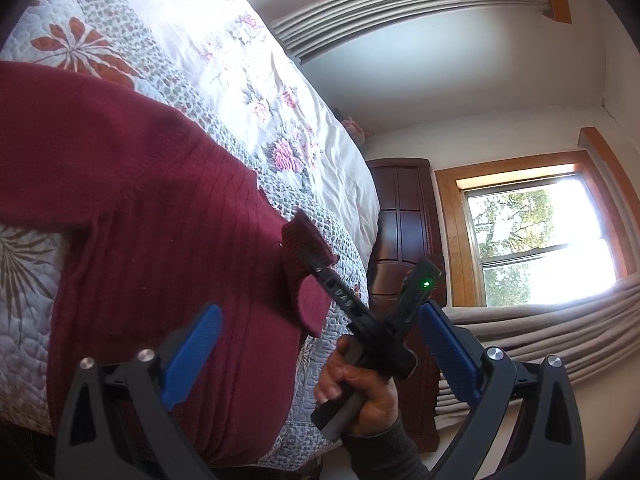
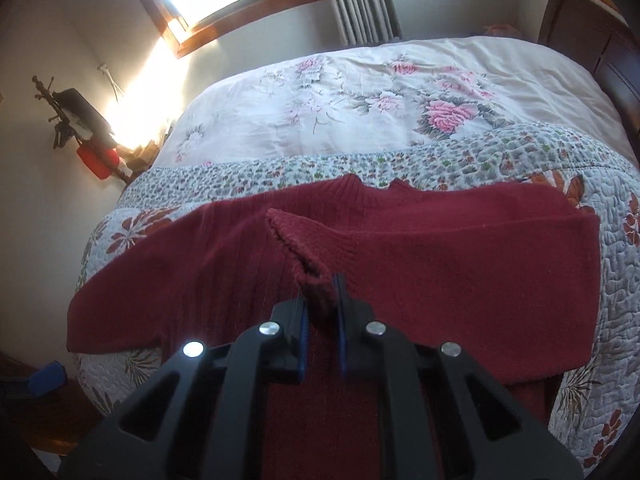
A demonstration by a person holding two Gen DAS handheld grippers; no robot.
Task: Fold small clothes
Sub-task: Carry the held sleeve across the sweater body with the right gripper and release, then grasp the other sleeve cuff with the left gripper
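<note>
Our right tongs pinch the ribbed cuff of the dark red sweater, lifting that sleeve end over the body. Spread wide, our left tongs hold nothing, hanging beside the bed's edge. We see the sweater lying flat on the quilted floral bedspread, neck toward the headboard.

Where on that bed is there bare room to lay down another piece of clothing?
The white flowered sheet beyond the red sweater, toward the headboard, lies bare. A narrow strip of quilt shows past the sweater's sides. The near middle is crowded: the sweater covers it, and the right claw pinches a cuff there.
</note>
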